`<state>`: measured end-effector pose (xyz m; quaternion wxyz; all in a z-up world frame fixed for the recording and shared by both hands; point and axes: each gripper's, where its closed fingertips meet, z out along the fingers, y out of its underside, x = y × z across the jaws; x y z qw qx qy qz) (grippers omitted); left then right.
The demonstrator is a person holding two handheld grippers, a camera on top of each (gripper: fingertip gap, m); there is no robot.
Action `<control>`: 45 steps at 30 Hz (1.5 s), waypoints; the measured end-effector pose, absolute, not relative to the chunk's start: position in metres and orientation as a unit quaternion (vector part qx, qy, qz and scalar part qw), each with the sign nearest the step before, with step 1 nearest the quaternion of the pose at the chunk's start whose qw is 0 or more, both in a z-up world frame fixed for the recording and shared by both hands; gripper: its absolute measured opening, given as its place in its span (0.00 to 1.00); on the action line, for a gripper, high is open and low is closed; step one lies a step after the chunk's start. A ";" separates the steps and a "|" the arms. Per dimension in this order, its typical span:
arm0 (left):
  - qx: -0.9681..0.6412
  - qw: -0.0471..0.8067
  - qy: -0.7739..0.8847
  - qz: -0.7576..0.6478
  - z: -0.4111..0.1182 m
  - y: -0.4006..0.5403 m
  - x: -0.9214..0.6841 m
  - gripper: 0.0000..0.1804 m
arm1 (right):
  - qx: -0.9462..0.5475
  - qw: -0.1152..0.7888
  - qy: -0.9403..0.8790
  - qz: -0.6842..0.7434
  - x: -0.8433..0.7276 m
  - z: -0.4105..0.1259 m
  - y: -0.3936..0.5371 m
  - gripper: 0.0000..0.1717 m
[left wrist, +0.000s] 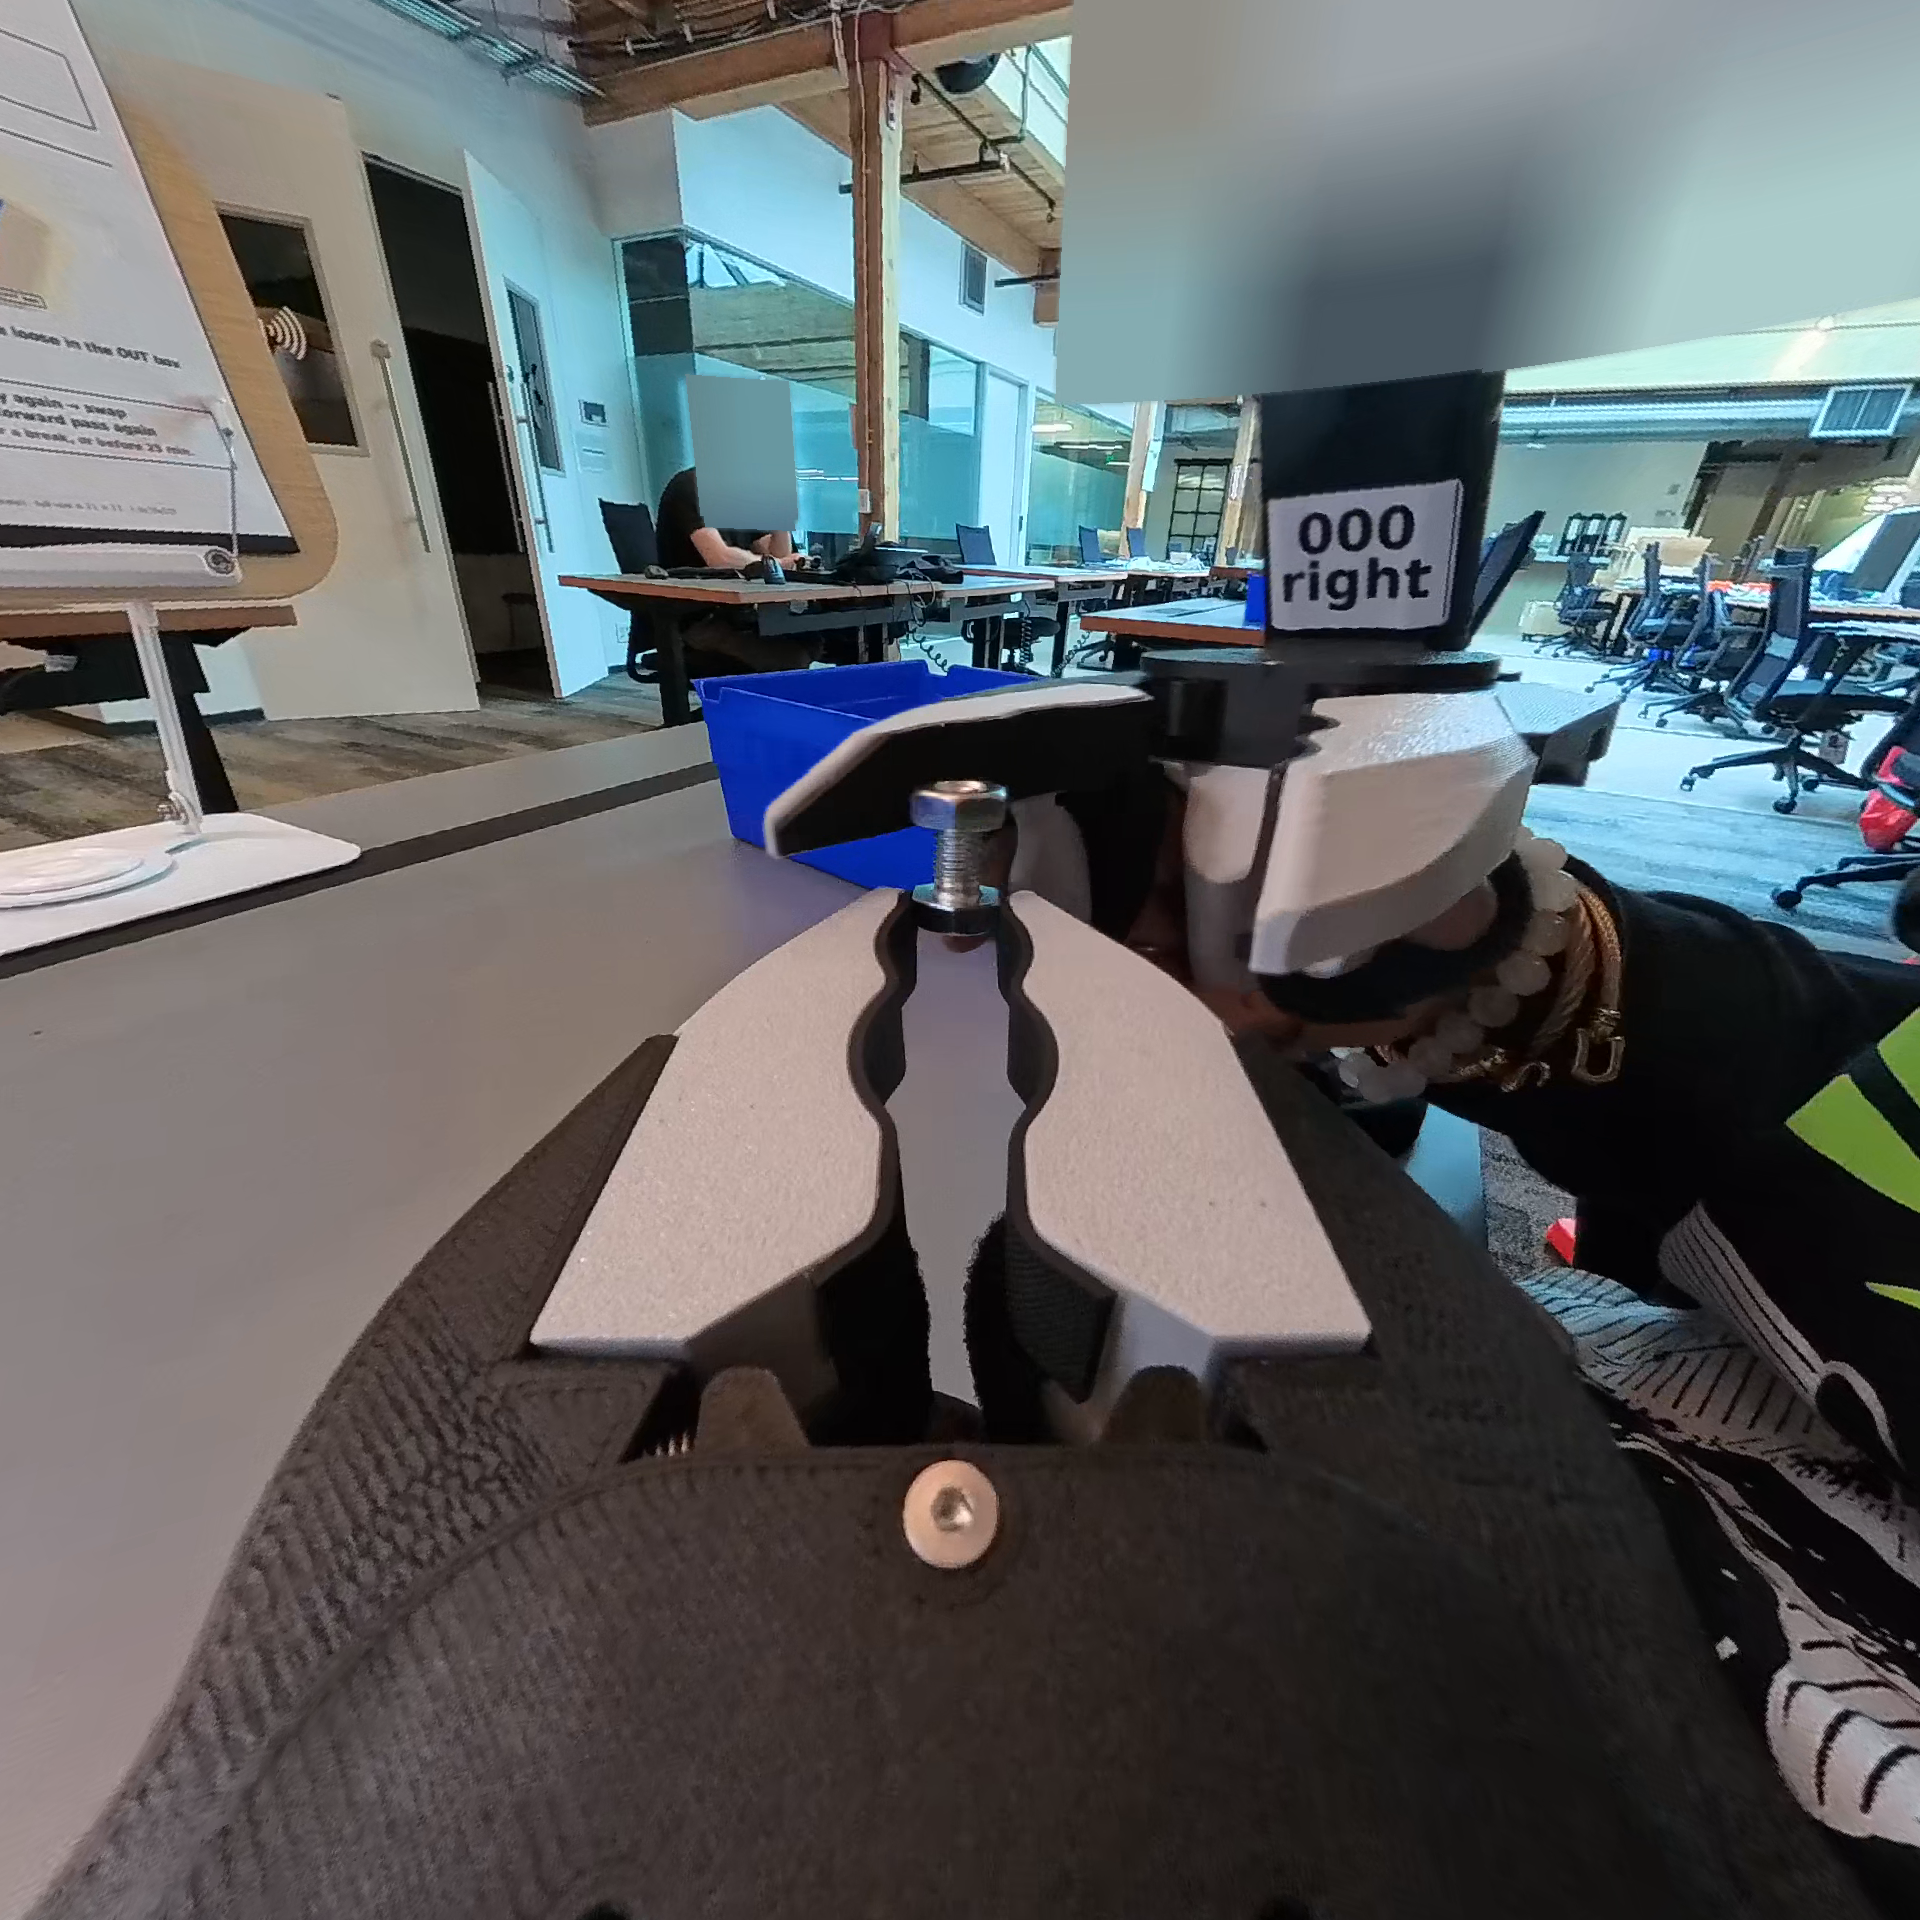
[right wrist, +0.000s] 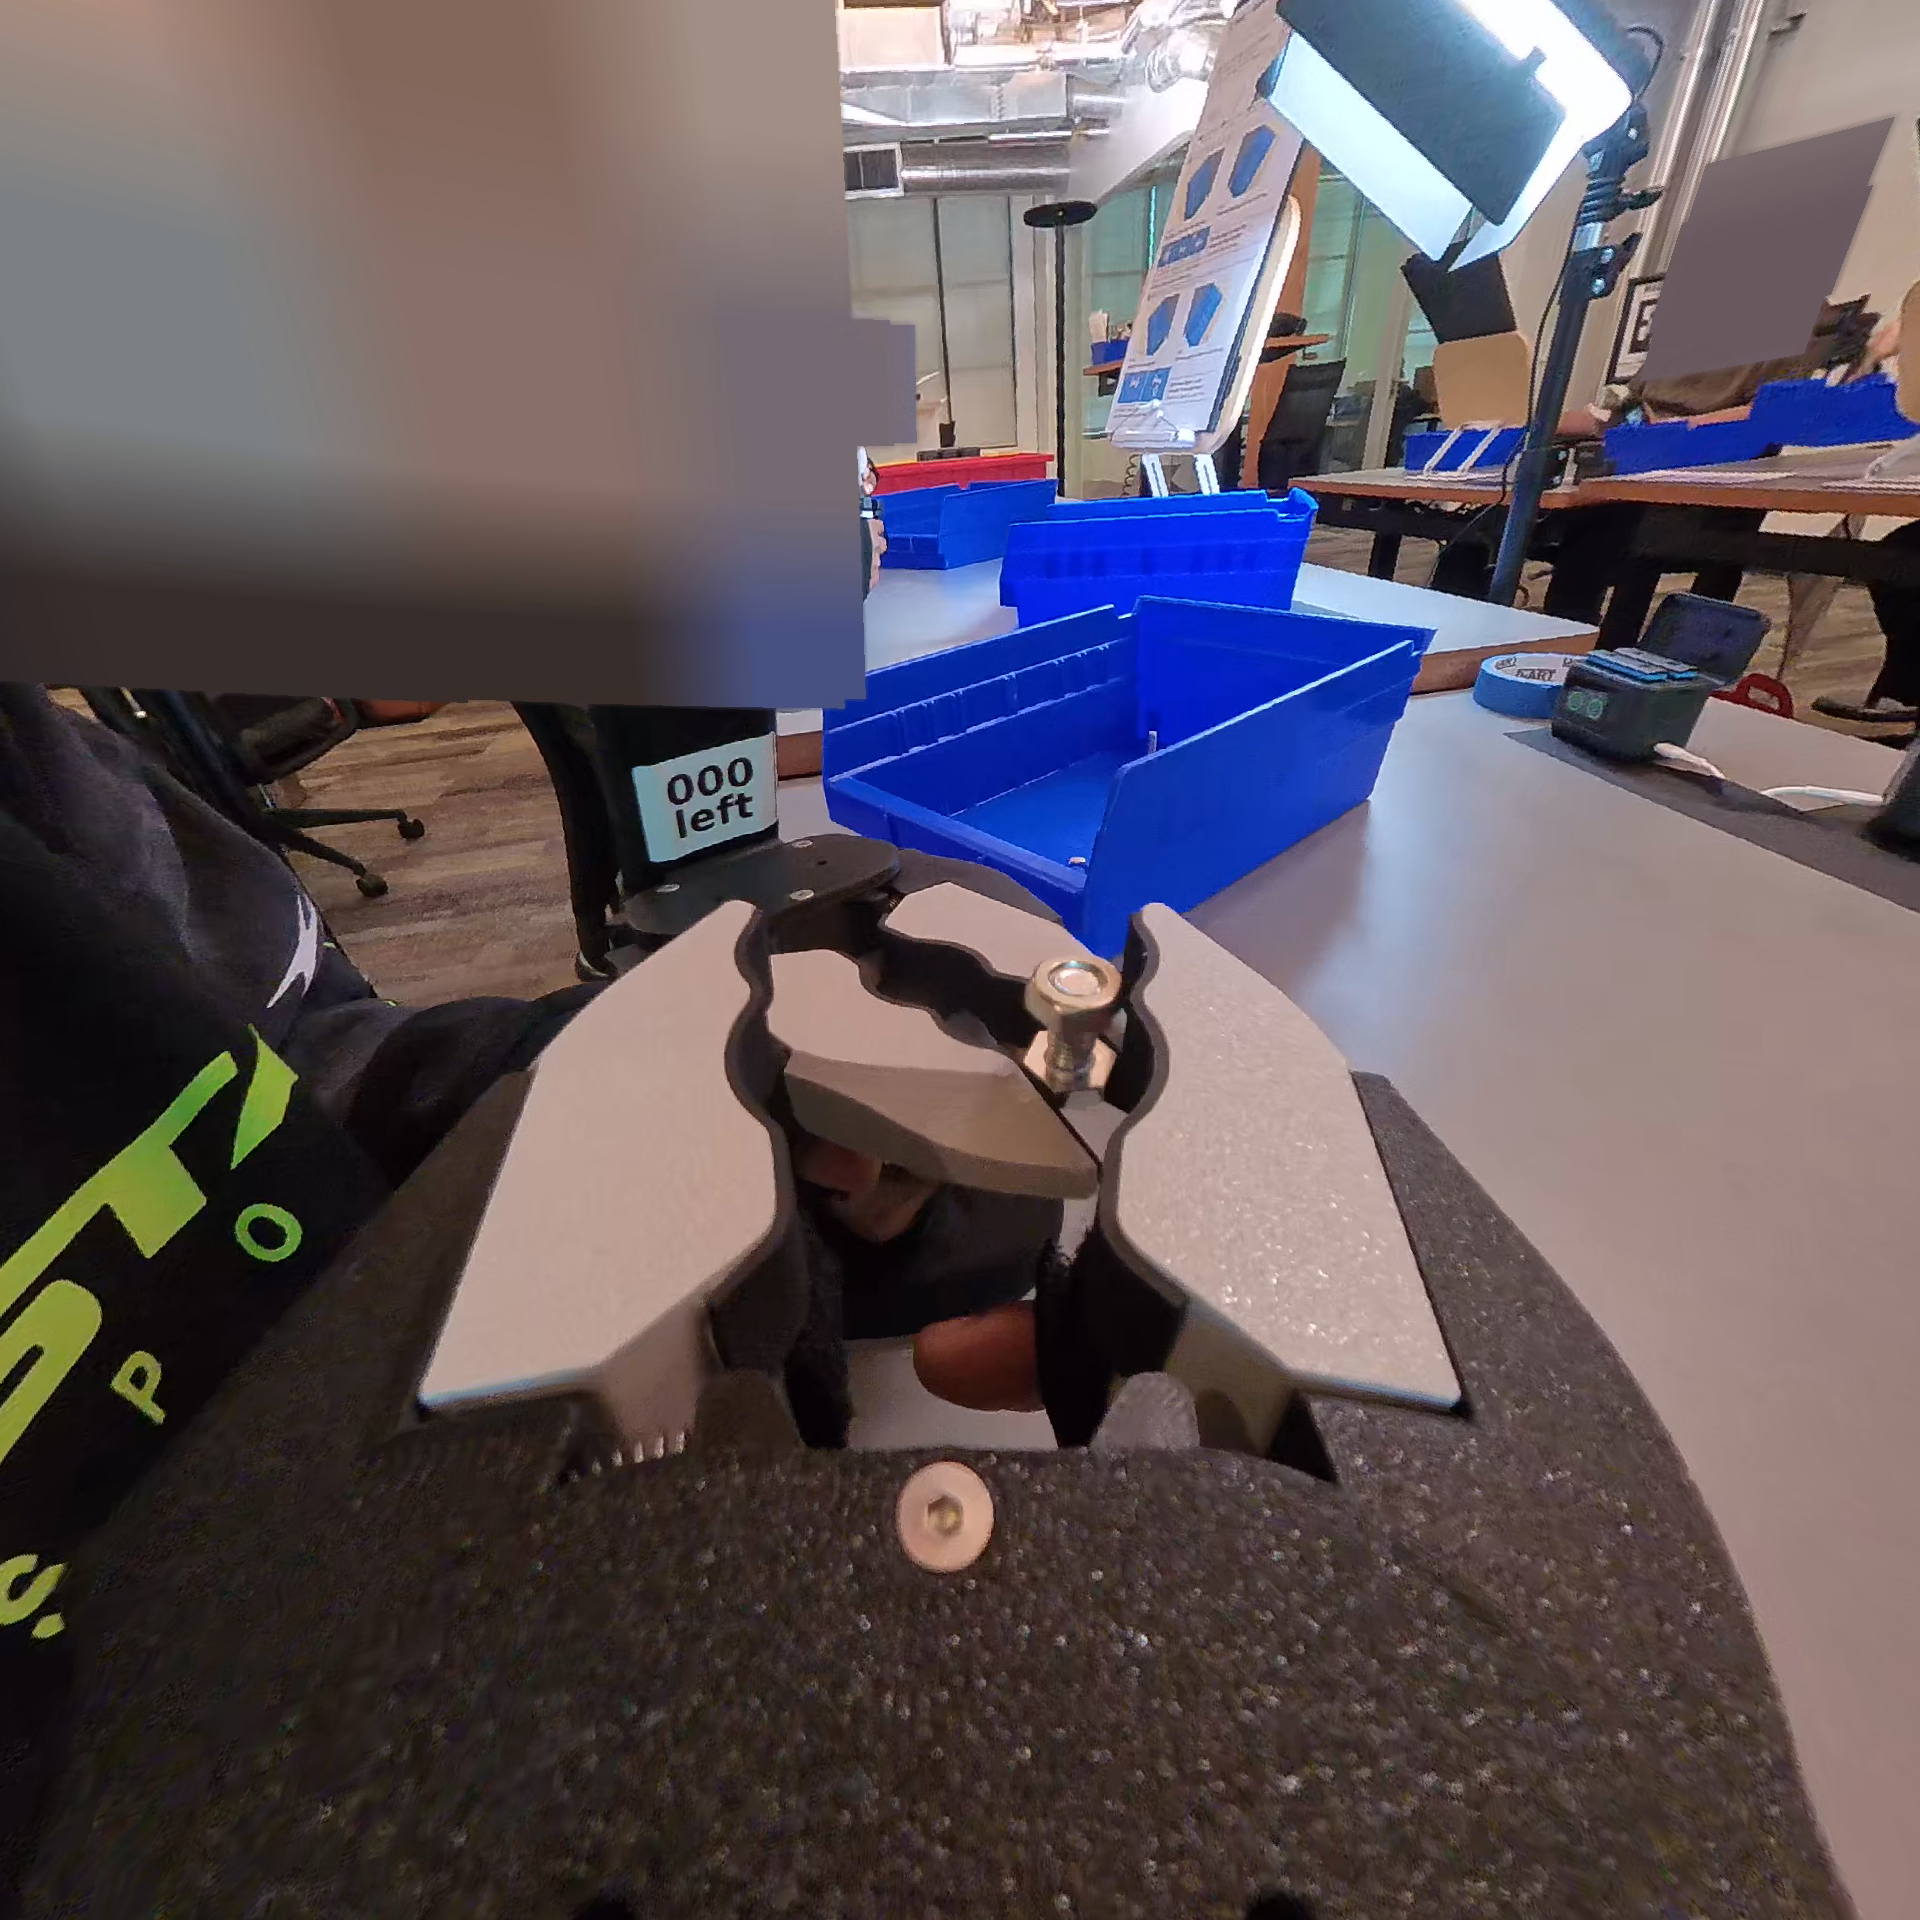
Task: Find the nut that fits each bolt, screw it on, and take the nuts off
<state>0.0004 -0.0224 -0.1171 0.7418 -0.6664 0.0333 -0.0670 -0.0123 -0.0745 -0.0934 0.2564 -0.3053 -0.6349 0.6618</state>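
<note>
Silver steel is catching the light: a short threaded bolt (left wrist: pixel 958 850) is standing upright above the grey tabletop (left wrist: pixel 416 1039), hexagonal head on top, with a flat silver nut (left wrist: pixel 954 906) sitting low on its shank. The left gripper (left wrist: pixel 954 925) is pinching that nut between its grey fingertips (left wrist: pixel 831 966), tongs drawn narrow around it and pressing on both sides. The right gripper (right wrist: pixel 940 935) is hanging over the bolt with its tongs spread wide; one pad (right wrist: pixel 1174 997) is sitting just beside the bolt head (right wrist: pixel 1070 987), the other well apart from it, so nothing is being held there.

For the step in hand, I judge the right gripper needs to be centring on the hex head and closing squarely on two opposite flats before any turn, keeping the bolt's axis upright so the thread does not bind. The left grip should be holding level, pads flat on the nut.

Hard to make out: whether the right pad is actually touching the head, how much thread is engaged inside the nut, and what lies under the nut. The open blue plastic bin (right wrist: pixel 1132 748) behind is showing only a tiny speck on its floor; other nuts and bolts are not showing in either view.
</note>
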 end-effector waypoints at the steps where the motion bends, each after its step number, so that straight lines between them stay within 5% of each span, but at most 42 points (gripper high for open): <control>1: -0.666 0.742 0.032 -0.066 -0.117 -0.022 0.000 0.08 | -0.308 0.257 -0.633 0.662 -0.011 -0.093 -0.073 0.38; 8: -0.664 0.744 0.027 -0.066 -0.116 -0.023 -0.002 0.08 | -0.327 0.267 -0.623 0.659 0.009 -0.093 -0.062 0.38; 12: -0.665 0.744 0.023 -0.068 -0.117 -0.023 -0.003 0.08 | -0.300 0.252 -0.625 0.675 0.028 -0.089 -0.065 0.22; 23: -0.666 0.742 0.033 -0.065 -0.117 -0.022 0.000 0.08 | -0.323 0.256 -0.608 0.679 -0.010 -0.090 -0.066 0.40; 38: -0.664 0.744 0.024 -0.065 -0.116 -0.023 -0.003 0.08 | -0.335 0.267 -0.606 0.670 0.007 -0.094 -0.058 0.33; 42: -0.665 0.743 0.022 -0.067 -0.117 -0.022 -0.003 0.08 | -0.319 0.260 -0.602 0.684 0.021 -0.088 -0.056 0.20; 45: -0.665 0.743 0.026 -0.064 -0.117 -0.022 -0.002 0.08 | -0.332 0.279 -0.591 0.680 0.014 -0.087 -0.047 0.23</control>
